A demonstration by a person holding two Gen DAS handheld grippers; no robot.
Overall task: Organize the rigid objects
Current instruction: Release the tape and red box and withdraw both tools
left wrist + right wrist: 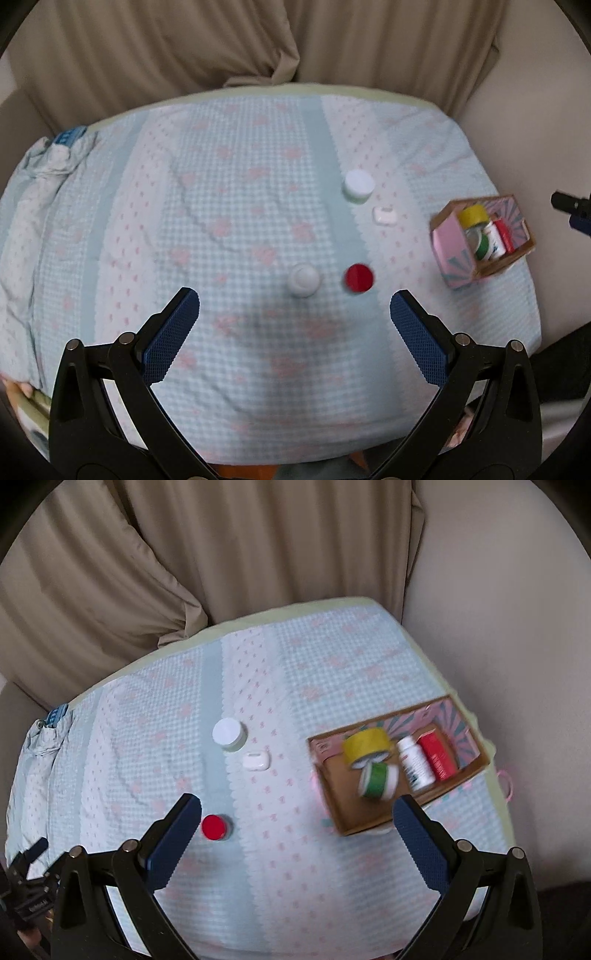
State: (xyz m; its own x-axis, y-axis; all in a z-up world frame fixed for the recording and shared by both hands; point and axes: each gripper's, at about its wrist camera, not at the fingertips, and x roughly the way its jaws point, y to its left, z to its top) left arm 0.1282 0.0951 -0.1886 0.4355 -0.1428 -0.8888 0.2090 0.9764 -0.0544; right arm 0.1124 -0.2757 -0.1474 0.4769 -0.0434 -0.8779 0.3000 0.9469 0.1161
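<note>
A bed (229, 192) under a blue-and-pink checked cover carries a white jar (357, 185), small white case (385, 215), red-capped bottle (358, 278), white knob-like object (303, 279) and open cardboard box (448, 236).

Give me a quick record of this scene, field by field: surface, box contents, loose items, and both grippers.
surface: checked cloth
box: cardboard box at the cloth's right side
in box: yellow tape, green tape, white bottle, red carton
loose: white jar, white case, red cap, white knob
left gripper: open, empty, above the cloth
right gripper: open, empty
</note>
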